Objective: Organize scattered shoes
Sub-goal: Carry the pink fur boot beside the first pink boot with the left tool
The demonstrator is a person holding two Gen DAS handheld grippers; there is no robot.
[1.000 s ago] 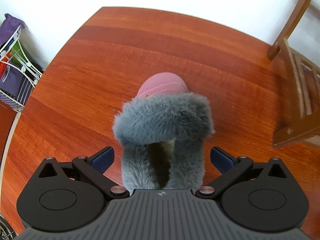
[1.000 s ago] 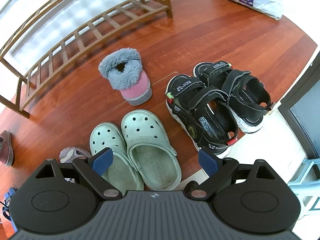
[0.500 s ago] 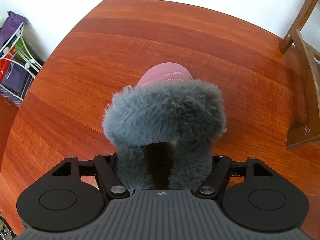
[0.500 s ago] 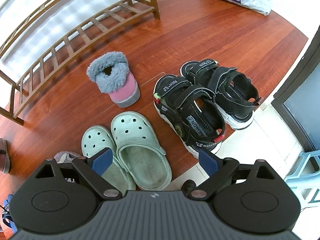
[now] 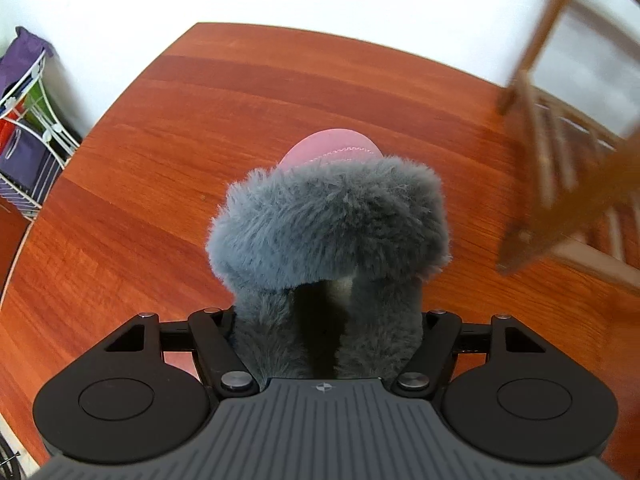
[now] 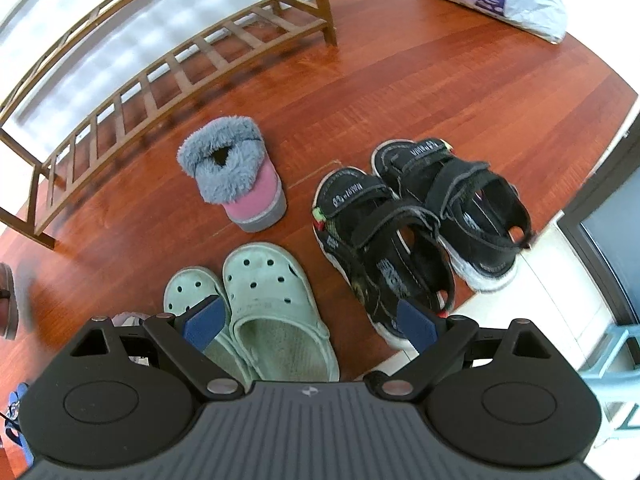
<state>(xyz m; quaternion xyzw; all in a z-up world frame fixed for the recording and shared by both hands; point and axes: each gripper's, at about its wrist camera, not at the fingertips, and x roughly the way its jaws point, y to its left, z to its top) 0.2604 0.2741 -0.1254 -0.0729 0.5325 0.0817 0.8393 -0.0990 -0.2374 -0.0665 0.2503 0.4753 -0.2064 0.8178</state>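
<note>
- At 6 o'clock in the left wrist view, the left gripper (image 5: 326, 320) is clamped on the fur-lined pink boot (image 5: 328, 224) by its collar, toe toward 12 o'clock, likely for carrying to the shoe rack (image 5: 560, 152).
- Its pads are buried in fur; floor contact cannot be determined.
- The right gripper (image 6: 310, 320) is open and empty above the green clogs (image 6: 276, 304).
- The matching boot (image 6: 236, 176) stands at 11 o'clock.

Two wrist fisheyes, both tilted steeply down at your wooden floor (image 5: 168, 184).
Your left view sits close over a fur-cuffed boot (image 5: 328, 216); your right looks from higher across scattered shoes. Both catch the wooden shoe rack (image 6: 160, 76), blurred on the left view, so probably the same one.
</note>
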